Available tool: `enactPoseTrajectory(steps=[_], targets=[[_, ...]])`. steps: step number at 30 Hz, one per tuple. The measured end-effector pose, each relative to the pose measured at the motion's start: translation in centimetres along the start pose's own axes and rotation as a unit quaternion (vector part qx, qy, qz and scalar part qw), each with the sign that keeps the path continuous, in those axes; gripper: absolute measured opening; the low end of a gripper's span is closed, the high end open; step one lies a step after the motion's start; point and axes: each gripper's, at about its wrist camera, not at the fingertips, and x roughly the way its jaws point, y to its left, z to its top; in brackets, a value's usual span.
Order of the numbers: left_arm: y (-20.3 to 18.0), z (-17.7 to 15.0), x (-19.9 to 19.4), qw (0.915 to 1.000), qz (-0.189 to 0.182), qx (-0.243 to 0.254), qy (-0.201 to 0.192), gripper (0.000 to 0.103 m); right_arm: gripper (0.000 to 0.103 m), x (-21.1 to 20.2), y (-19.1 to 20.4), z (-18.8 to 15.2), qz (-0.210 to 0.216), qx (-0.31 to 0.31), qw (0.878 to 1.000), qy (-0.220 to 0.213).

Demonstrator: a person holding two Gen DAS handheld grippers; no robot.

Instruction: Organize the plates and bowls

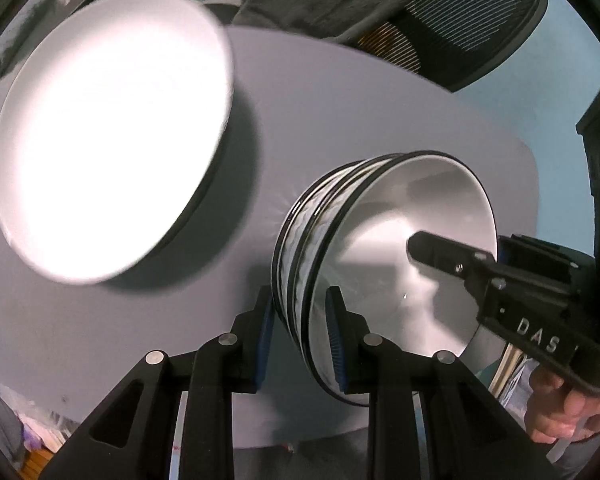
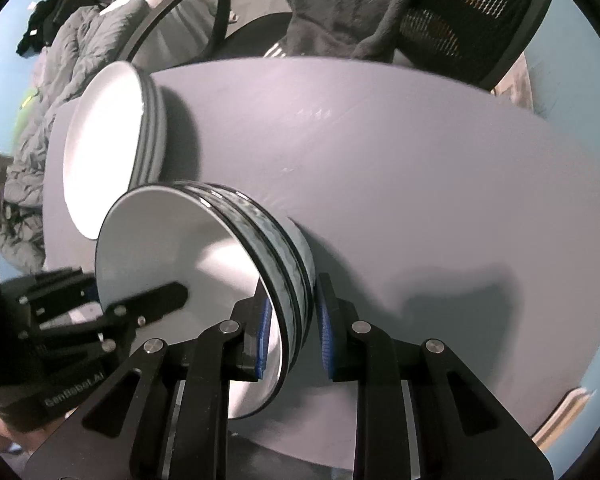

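A stack of white bowls with dark rims and patterned sides (image 1: 384,256) sits on the grey table (image 1: 320,112). My left gripper (image 1: 300,344) is closed on the near wall of the stack, one pad inside, one outside. My right gripper (image 2: 292,332) grips the opposite wall of the same bowl stack (image 2: 204,264) the same way. Each gripper shows in the other's view: the right gripper (image 1: 500,280) and the left gripper (image 2: 112,312). A stack of white plates with dark rims (image 1: 112,132) lies further back; it also shows in the right wrist view (image 2: 112,140).
A mesh office chair (image 1: 460,28) draped with dark clothing (image 2: 340,4) stands behind the table. A grey quilted blanket (image 2: 60,92) lies to the left. A hand (image 1: 560,408) holds the right gripper. Bare grey tabletop (image 2: 420,200) spreads to the right.
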Motion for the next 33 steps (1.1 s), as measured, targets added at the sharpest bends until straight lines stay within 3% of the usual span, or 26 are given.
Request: enactPoseTrajectory(steps=[7,21,33], targets=[[3.2,-2.5,-0.4,0.9998,-0.004,-0.017,0.001,0.024,0.023,1.4,3.0,-1.0,-0.003,-0.007,1.000,0.009],[7.8,-4.4,-1.3,0.9986,-0.008,-0.050,-0.015,0.023,0.023,3.3,7.0,-1.4,-0.003,0.000,1.000,0.010],[8.0,-4.8,-1.1,0.9996,-0.007,-0.021,-0.019,0.022,0.023,3.0,5.2,-0.5,-0.005,0.028,1.000,-0.010]])
